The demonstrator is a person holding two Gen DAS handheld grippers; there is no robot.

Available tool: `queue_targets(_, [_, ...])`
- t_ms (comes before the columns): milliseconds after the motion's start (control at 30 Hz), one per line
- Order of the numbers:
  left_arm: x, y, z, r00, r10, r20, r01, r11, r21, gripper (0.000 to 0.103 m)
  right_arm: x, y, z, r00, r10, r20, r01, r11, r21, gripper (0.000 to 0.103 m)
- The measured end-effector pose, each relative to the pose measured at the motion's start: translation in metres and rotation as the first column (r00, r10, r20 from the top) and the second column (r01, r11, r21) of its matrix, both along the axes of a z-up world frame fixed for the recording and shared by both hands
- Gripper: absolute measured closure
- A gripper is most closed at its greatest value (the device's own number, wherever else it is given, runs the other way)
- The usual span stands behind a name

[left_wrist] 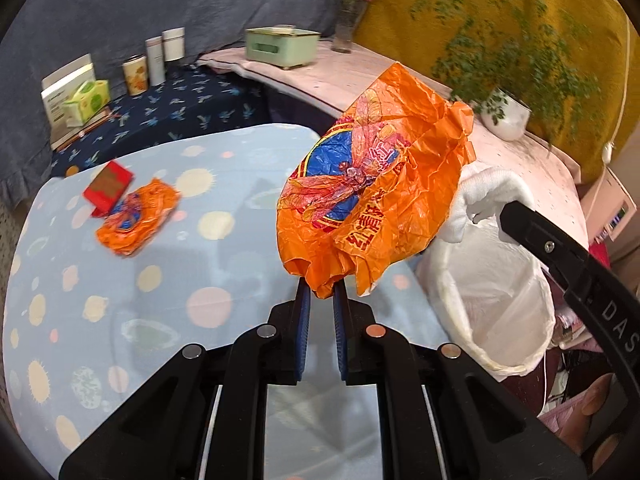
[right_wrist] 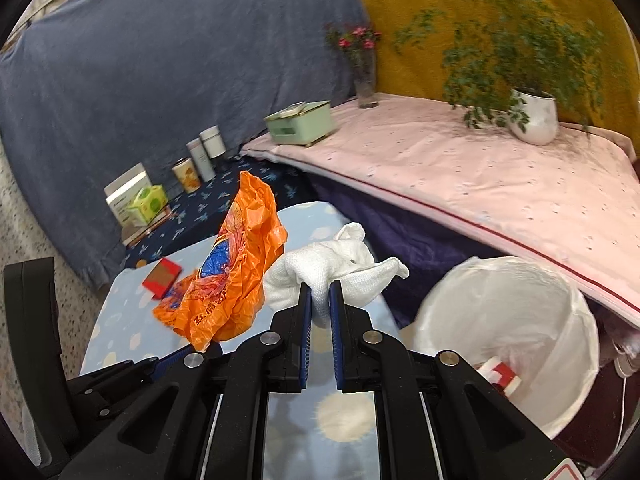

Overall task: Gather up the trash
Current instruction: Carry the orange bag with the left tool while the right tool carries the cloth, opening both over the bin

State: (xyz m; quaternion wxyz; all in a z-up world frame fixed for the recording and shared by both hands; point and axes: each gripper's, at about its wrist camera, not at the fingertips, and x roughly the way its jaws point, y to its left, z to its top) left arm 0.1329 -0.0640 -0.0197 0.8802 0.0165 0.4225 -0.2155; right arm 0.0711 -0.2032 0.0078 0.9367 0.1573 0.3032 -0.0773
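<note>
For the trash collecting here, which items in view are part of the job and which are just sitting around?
Part of the job:
- orange wrapper in the left claw
- white cloth in the right claw
- lined bin
- second orange wrapper on the table
- red box, probably

Just sitting around:
- tissue box
- tins
- green case
- flower vase
- potted plant

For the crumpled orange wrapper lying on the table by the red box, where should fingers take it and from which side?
Take the crumpled orange plastic wrapper across its raised, bunched middle, coming from above. It lies flat on the spotted blue tablecloth, with the flat red box crowding its far-left end, so the near-right side looks freer.
</note>
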Motion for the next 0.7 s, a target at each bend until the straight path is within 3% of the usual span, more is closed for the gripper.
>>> queue_targets(300, [-0.021, -0.069, 0.000, 0.993, -0.118, -0.002, 0.118, 0.993, 0.025, 0.092, -0.031, -0.063, -0.008, 0.991, -0.130, -0.002, 0.130, 0.991, 0.033, 0.094])
queue_targets(700, [-0.044, -0.134, -0.013, 0.972, -0.231, -0.035, 0.232, 0.971, 0.058, 0.092, -0.065, -0.116, -0.021, 0.972, -0.234, -0.018, 0.235, 0.971, 0.053, 0.094])
